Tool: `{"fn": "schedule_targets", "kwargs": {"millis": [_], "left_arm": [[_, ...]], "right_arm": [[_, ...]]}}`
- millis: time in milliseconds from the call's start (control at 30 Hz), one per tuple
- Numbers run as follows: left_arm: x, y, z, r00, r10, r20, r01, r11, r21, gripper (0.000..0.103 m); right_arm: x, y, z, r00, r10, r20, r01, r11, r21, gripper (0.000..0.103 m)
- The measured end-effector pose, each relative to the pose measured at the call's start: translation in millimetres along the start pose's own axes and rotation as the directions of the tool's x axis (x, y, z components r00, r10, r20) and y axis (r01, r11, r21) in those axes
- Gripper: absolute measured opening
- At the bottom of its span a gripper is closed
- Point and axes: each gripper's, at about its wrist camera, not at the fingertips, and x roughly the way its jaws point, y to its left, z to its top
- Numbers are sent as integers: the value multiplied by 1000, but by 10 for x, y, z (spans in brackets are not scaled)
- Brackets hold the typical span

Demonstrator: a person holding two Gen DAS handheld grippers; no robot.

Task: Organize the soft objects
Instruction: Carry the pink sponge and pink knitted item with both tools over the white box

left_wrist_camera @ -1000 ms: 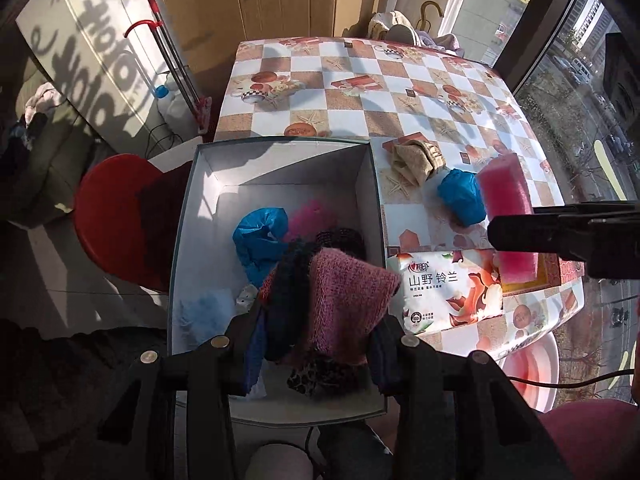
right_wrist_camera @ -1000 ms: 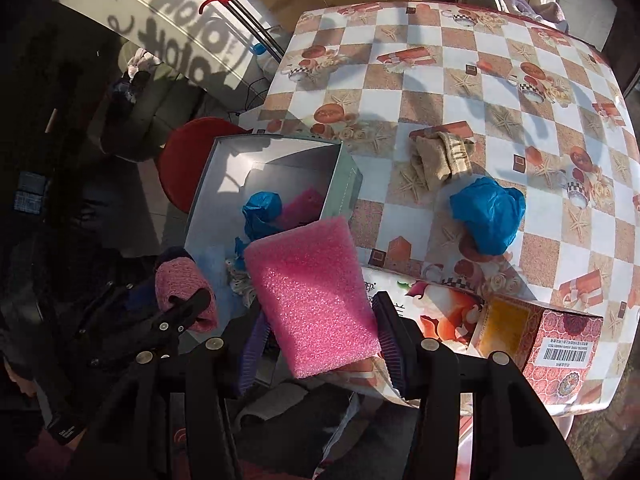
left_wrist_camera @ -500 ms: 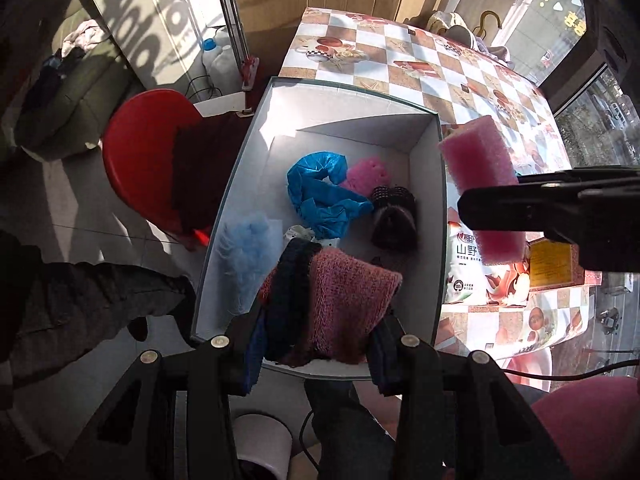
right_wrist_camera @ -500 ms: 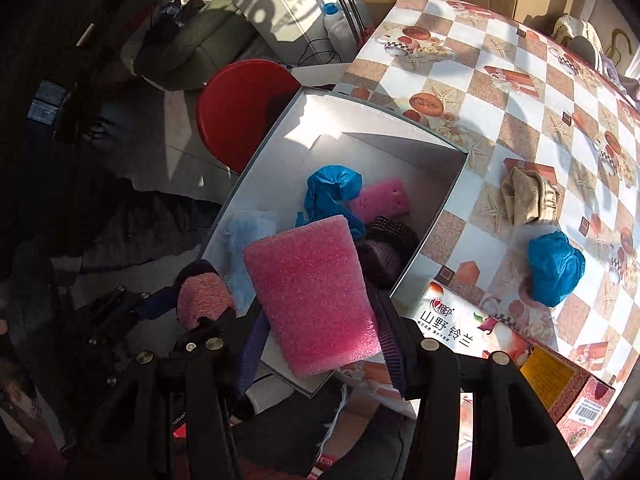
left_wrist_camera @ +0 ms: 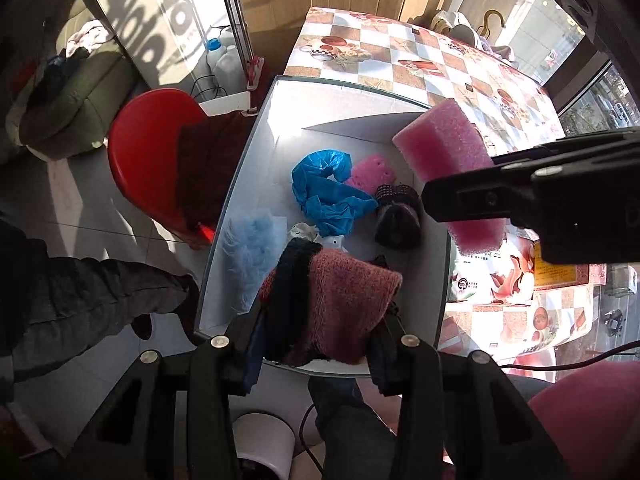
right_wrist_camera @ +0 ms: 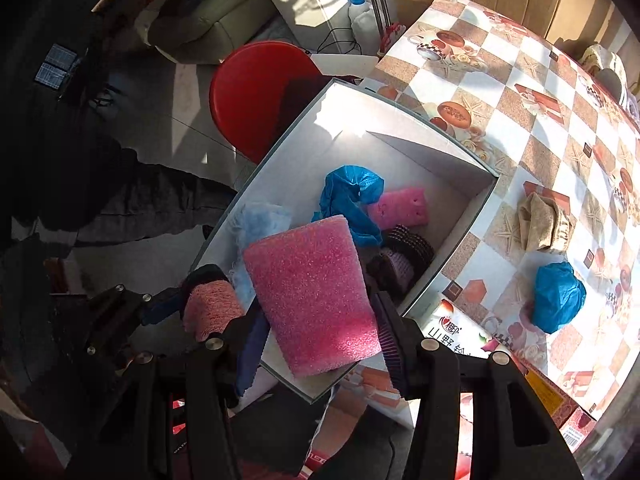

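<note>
Both loads have travelled from over the table to above the box (left_wrist_camera: pixel 256 184): right gripper (right_wrist_camera: pixel 320 320) clamps the foam (right_wrist_camera: pixel 310 292), left gripper (left_wrist_camera: pixel 316 344) clamps the knit (left_wrist_camera: pixel 340 300); depositing is in hand, next lowering inside, then releasing.

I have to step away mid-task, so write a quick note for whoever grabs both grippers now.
Left gripper: shut on knitted cloth, over the white box.
Right gripper: shut on pink foam block, also over the box.
Already in the box: blue bag, small pink sponge, fluffy blue piece, dark item.
Left: release both, then fetch the beige cloth and blue bundle from the table.
</note>
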Motion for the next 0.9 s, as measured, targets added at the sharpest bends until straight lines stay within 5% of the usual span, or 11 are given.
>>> {"fn": "schedule_targets", "kwargs": {"millis": [900], "left_arm": [[101, 97, -32, 1000, 3, -26, -4, 1000, -30, 46]], "right_arm": [[235, 79, 238, 997, -42, -70, 37, 997, -65, 53]]}}
